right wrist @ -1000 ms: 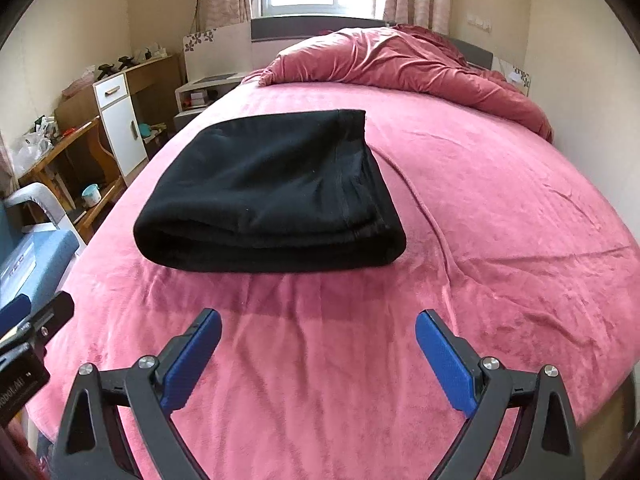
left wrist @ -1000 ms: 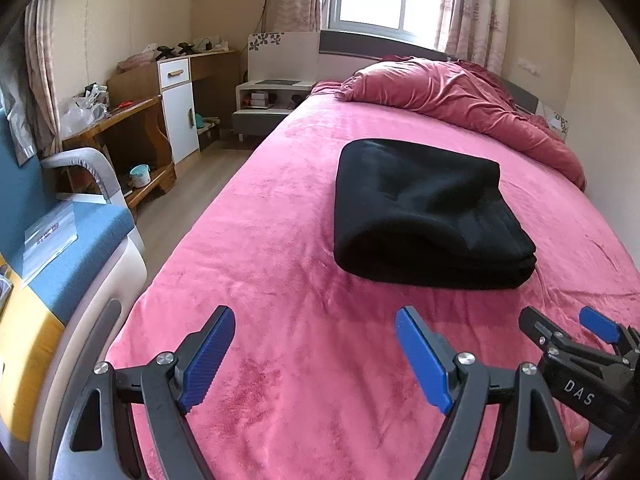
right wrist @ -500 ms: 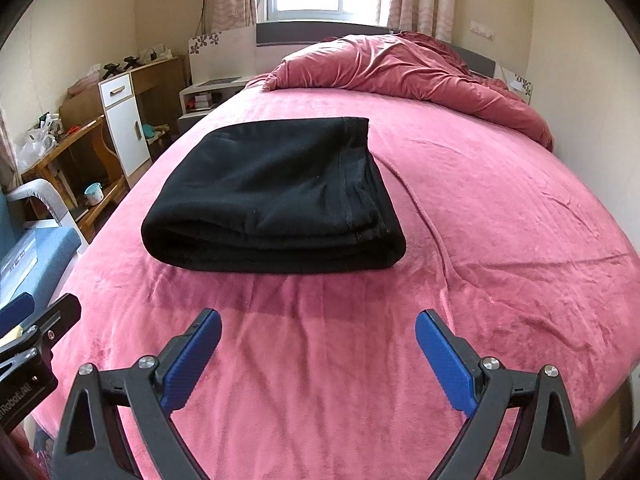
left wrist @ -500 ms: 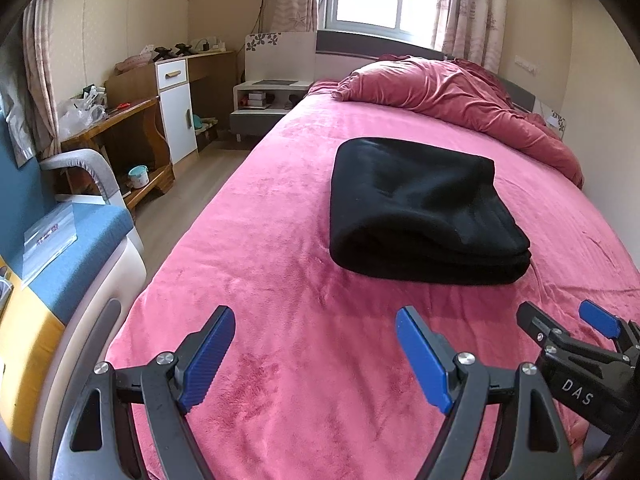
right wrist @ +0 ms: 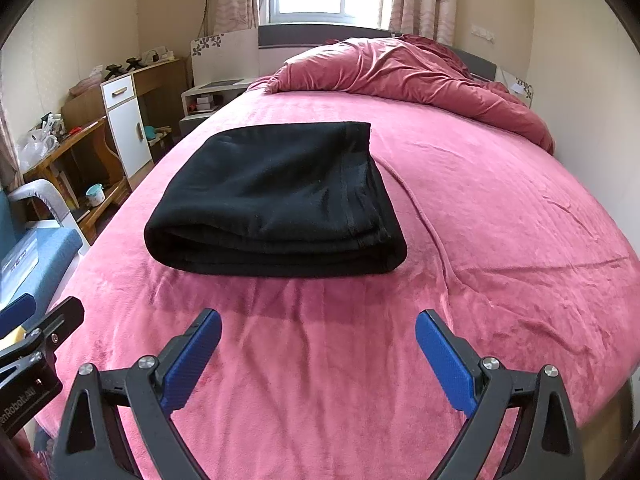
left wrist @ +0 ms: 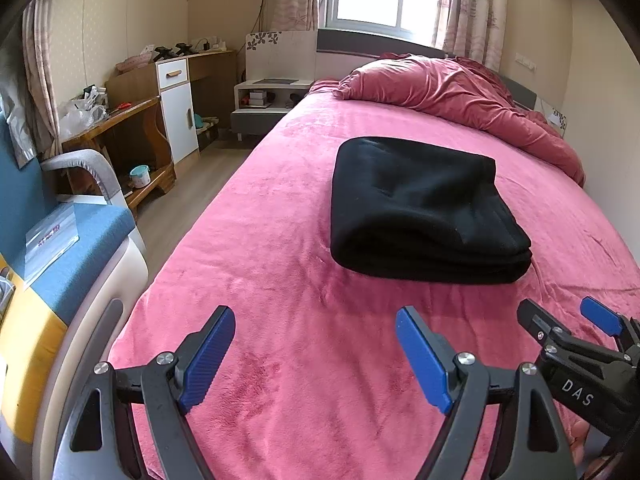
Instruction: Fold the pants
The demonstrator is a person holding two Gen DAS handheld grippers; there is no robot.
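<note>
Lying folded into a thick rectangle, the black pants [right wrist: 276, 200] rested on the pink bedspread [right wrist: 500, 208] near the middle of the bed. The left gripper [left wrist: 316, 354] hovered short of them with its jaws spread wide and empty — the right gripper [right wrist: 318, 354] likewise, wide apart, holding nothing. A crumpled duvet [right wrist: 400, 72] lay at the head.

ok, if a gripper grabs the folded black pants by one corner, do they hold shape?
Probably not. The black pants are soft stacked layers with rounded folds, so they would likely sag and unfold. Pushed, they may bunch on the plush pink blanket rather than slide.
</note>
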